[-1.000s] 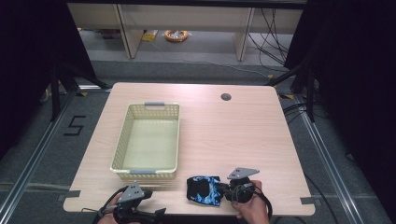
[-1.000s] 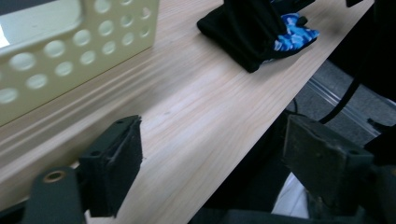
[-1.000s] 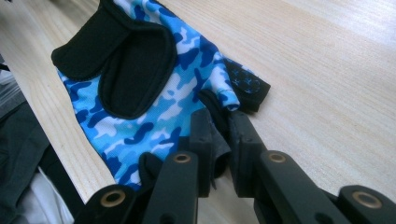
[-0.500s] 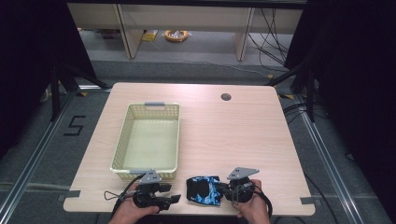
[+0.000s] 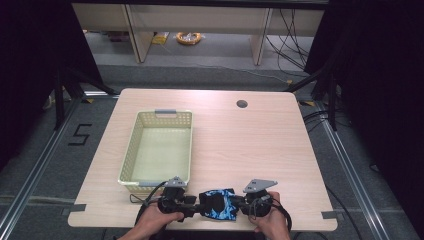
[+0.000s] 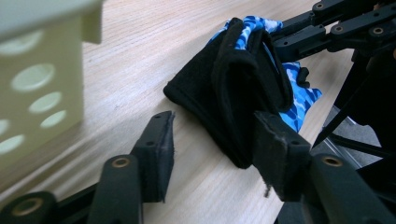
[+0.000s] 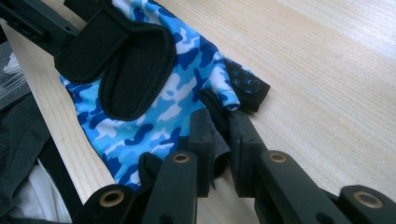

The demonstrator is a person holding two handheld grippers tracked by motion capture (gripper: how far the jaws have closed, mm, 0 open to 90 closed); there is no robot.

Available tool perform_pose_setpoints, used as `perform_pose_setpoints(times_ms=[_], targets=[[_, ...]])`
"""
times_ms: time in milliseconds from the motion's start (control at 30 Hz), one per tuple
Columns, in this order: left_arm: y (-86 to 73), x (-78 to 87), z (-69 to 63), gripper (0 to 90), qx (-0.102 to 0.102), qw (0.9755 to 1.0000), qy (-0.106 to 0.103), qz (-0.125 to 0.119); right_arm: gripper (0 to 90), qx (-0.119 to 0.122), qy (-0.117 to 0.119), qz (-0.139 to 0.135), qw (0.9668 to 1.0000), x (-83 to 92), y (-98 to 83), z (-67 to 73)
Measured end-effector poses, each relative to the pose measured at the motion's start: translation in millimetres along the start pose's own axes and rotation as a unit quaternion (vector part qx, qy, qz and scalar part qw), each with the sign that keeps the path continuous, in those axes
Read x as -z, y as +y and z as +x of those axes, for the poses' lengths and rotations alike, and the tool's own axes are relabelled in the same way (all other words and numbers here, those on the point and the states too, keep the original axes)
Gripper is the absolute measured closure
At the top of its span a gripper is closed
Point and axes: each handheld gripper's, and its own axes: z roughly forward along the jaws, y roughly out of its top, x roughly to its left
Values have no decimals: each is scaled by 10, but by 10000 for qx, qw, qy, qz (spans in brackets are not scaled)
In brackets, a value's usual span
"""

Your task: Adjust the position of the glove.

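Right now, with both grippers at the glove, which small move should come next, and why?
Probably close the left gripper on the blue camouflage fingerless glove. Its jaws stand open around the black cuff edge, while the right gripper already pinches the finger end.

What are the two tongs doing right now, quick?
Left tongs: open, jaws spread around the cuff edge of the blue camouflage and black fabric glove, not yet clamped.
Right tongs: closed, pinching the glove's finger end.
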Motion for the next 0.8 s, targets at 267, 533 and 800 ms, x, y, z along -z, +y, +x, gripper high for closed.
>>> perform_pose_setpoints(times_ms=[267,533,800], targets=[[48,-142,-54,559,102,9998,-151,16,814,-44,24,19,10000,-3,-3,11],[40,-126,-93,698,-112,9998,-92,-157,814,-173,33,-96,9998,-18,-13,18],[30,-102,-74,783,-81,9996,-111,-246,819,-84,-2,-5,10000,-2,3,12]])
